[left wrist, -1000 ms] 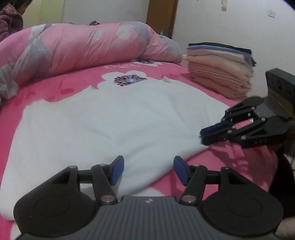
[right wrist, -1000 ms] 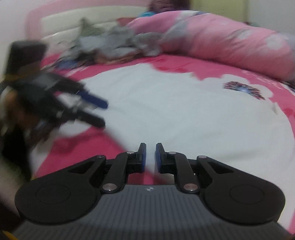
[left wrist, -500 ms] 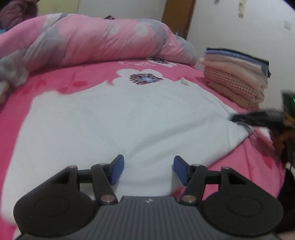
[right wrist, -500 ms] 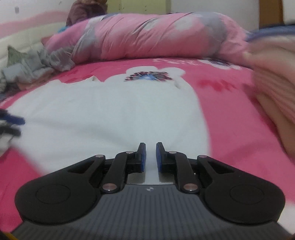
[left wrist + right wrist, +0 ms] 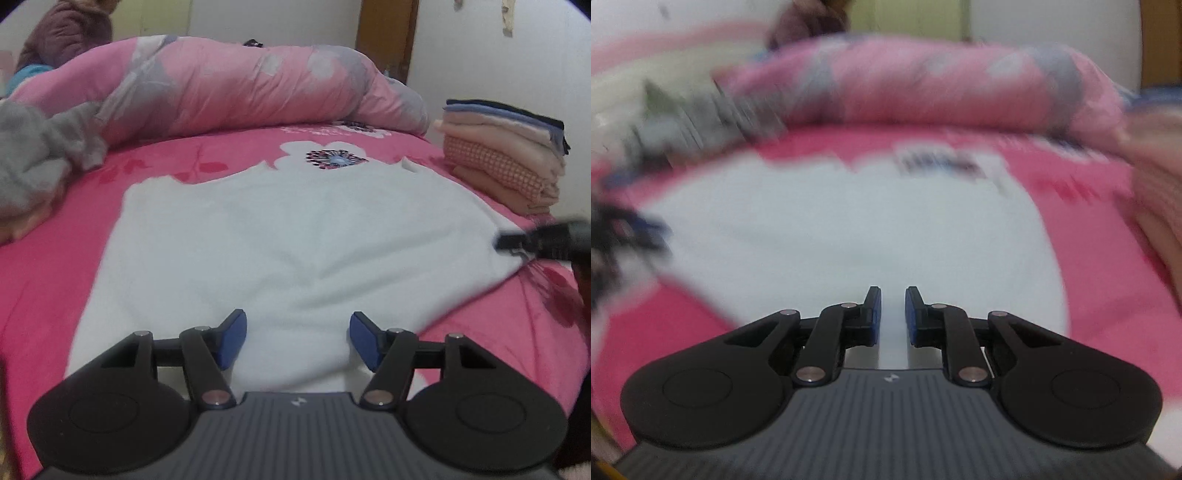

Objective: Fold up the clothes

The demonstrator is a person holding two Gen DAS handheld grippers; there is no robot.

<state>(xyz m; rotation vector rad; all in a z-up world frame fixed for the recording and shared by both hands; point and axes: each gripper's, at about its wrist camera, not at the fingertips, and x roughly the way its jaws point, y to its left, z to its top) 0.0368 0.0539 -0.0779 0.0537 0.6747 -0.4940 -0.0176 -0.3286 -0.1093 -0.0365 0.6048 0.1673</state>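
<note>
A white garment (image 5: 295, 240) lies spread flat on the pink bed sheet (image 5: 48, 277). My left gripper (image 5: 297, 332) hovers over its near hem. Its jaws are opening, and only the flat cloth below shows between the blue pads. My right gripper (image 5: 892, 306) is low over the same white garment (image 5: 849, 229). Its pads are almost together, with nothing visibly pinched. In the left wrist view the right gripper (image 5: 506, 242) appears blurred at the garment's right corner. The left gripper (image 5: 624, 236) is a dark blur at the left edge of the right wrist view.
A stack of folded clothes (image 5: 506, 155) stands at the bed's right side. A rolled pink and grey quilt (image 5: 240, 85) lies across the back. Grey unfolded clothes (image 5: 33, 158) are heaped at the left. A person (image 5: 66, 33) sits behind the quilt.
The right gripper has drawn away from the left one to the garment's right corner. The left wrist view has swung left, and the right wrist view has swung right over the garment.
</note>
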